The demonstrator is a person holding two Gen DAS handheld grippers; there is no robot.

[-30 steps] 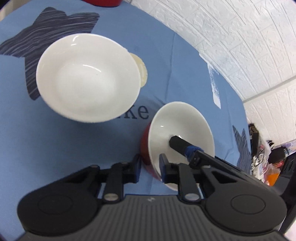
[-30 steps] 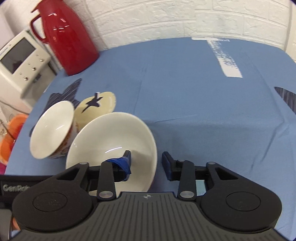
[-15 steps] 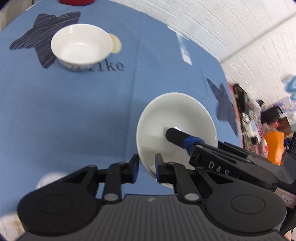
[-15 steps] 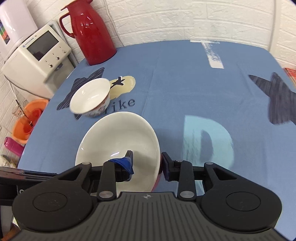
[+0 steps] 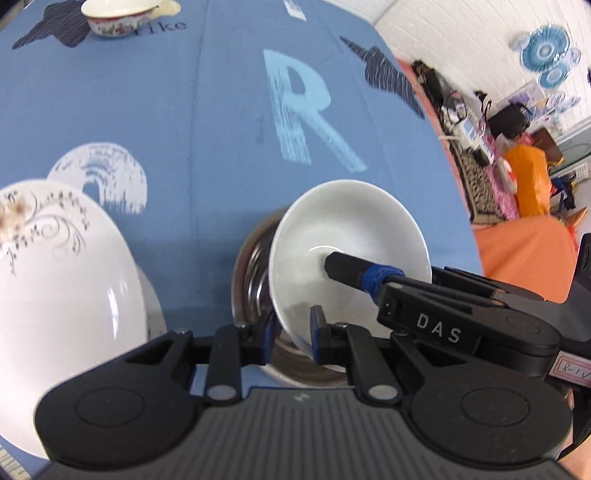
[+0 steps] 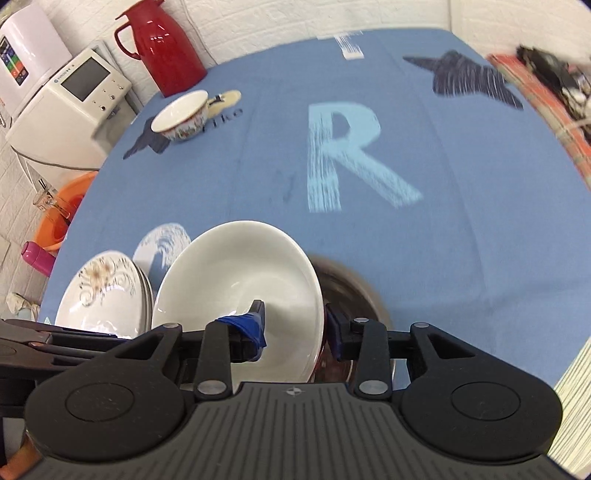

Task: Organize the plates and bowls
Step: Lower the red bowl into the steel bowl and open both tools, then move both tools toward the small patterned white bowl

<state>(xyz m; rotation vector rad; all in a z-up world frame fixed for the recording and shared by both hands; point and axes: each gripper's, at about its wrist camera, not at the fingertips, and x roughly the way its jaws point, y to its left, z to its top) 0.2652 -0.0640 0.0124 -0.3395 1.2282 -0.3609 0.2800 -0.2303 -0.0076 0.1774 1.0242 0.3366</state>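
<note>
A held bowl (image 6: 236,280) hangs between plates (image 6: 99,295) leftward and metal bowl (image 6: 354,291) rightward.

Surfaces: glazed ceramic, metal, cloth
Glossy white bowl (image 6: 236,280); shiny steel bowl (image 6: 354,291); matt blue tablecloth (image 6: 461,229); glossy red jug (image 6: 166,44), far left.

The left wrist view is taken from just behind the left gripper (image 5: 291,332), close above the near edge of the blue tablecloth (image 5: 221,110), and is faced across the table towards a cluttered room on the right. The right wrist view is taken from just behind the right gripper (image 6: 295,328), equally near and slightly higher, and is faced over the table towards the brick wall, where a red jug (image 6: 166,48) is seen. Shared by both views are the white bowl (image 5: 347,251) (image 6: 240,288), the printed letter R (image 5: 310,114) (image 6: 351,155), the patterned plate (image 5: 62,280) (image 6: 99,295) and the far small bowl (image 5: 118,16) (image 6: 181,114).
</note>
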